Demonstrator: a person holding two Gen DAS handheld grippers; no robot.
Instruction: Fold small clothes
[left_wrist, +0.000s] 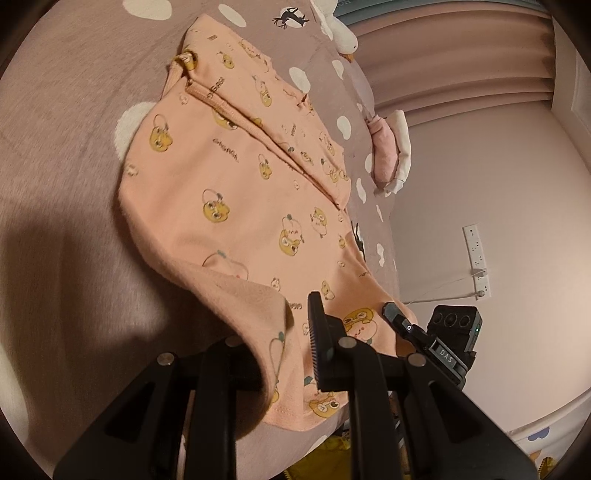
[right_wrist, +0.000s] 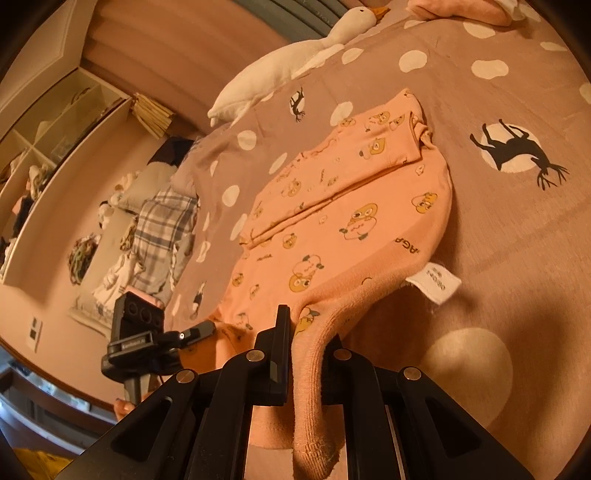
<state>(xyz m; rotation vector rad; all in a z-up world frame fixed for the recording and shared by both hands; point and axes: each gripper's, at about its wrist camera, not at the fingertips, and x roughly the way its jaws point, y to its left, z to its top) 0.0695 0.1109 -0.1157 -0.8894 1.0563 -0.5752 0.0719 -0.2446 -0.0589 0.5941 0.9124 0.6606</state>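
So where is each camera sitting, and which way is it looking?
Left wrist view: sits on the left gripper, looking along its fingers and down at the peach cartoon-print cotton top it pinches; no hand shows.
Right wrist view: sits on the right gripper, looking down at the same top; a fingertip shows under the other gripper.
Both share the top, the spotted mauve bedspread and the white goose plush.

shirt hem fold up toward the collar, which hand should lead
Neither alone. The left gripper and right gripper are each shut on a near hem corner of the shirt, lifted off the bed. Move both together; the right's corner, by the tag, is bunched thicker.
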